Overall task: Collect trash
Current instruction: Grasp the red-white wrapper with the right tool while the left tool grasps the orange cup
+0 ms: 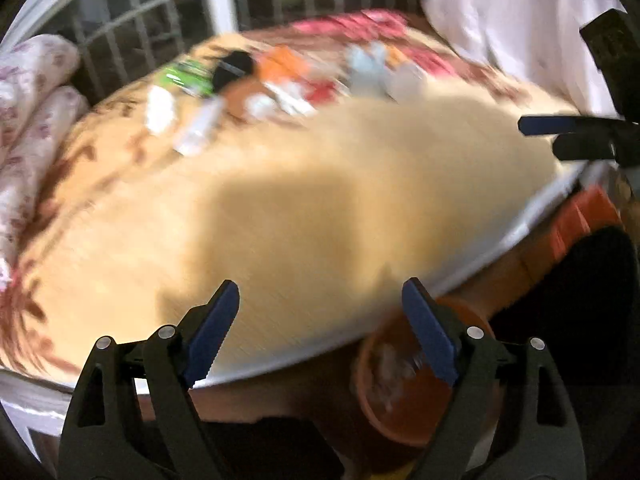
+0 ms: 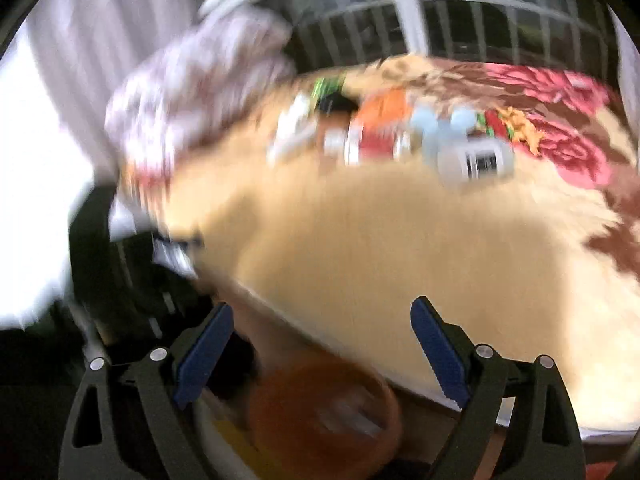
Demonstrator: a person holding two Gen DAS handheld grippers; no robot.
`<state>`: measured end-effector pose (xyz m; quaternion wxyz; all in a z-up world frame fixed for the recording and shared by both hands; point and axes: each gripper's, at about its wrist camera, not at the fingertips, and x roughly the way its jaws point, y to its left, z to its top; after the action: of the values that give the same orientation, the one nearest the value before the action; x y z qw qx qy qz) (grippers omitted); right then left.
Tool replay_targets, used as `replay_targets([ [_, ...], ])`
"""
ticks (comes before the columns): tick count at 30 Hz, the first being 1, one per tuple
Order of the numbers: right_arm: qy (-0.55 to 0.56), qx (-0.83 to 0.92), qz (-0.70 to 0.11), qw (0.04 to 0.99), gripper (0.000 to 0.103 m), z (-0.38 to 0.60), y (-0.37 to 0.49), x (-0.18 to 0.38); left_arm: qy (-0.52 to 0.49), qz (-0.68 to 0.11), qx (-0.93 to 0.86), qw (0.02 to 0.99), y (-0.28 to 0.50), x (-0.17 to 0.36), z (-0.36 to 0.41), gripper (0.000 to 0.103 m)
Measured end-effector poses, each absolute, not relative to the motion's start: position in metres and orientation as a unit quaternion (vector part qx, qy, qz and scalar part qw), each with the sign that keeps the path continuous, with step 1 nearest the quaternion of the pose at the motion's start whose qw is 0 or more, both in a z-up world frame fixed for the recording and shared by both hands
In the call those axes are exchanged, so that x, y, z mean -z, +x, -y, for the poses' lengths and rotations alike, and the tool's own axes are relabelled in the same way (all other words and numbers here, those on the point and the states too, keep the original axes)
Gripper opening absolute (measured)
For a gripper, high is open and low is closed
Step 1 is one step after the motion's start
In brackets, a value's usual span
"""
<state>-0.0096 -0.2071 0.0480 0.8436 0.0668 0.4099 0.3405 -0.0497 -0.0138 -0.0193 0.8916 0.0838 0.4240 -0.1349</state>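
a bed [image 1: 304,200] with a tan flowered blanket fills both views, and the trash [image 1: 256,80] lies in a blurred row along its far side, well apart from both tools. an orange bin [image 1: 400,392] sits low by the near edge. both views are smeared, so it would pay to steady first, then reach for one piece at a time. the left gripper [image 1: 320,328] and the right gripper [image 2: 322,344] both have their fingers spread wide, holding and touching nothing.
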Motion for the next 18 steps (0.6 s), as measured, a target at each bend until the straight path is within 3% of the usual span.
replay_targets([
  [6, 0.188, -0.28, -0.457, 0.823, 0.088, 0.155, 0.093, -0.026, 0.055, -0.39, 0.084, 0.915, -0.006, 0.007, -0.014, 0.082],
  [15, 0.314, -0.167, -0.513, 0.782, 0.086, 0.131, 0.169, 0.029, 0.028, -0.39, 0.061, 0.918, 0.023, 0.013, -0.034, 0.082],
  [16, 0.313, -0.156, -0.513, 0.784, 0.076, 0.128, 0.174, 0.031, 0.03, -0.391, 0.063, 0.918, 0.023, 0.013, -0.032, 0.082],
  [17, 0.304, -0.14, -0.517, 0.788, 0.049, 0.125, 0.175, 0.032, 0.031, -0.39, 0.064, 0.918, 0.024, 0.013, -0.031, 0.082],
  [18, 0.296, -0.129, -0.52, 0.791, 0.031, 0.124, 0.177, 0.035, 0.034, -0.388, 0.064, 0.919, 0.023, 0.012, -0.03, 0.082],
])
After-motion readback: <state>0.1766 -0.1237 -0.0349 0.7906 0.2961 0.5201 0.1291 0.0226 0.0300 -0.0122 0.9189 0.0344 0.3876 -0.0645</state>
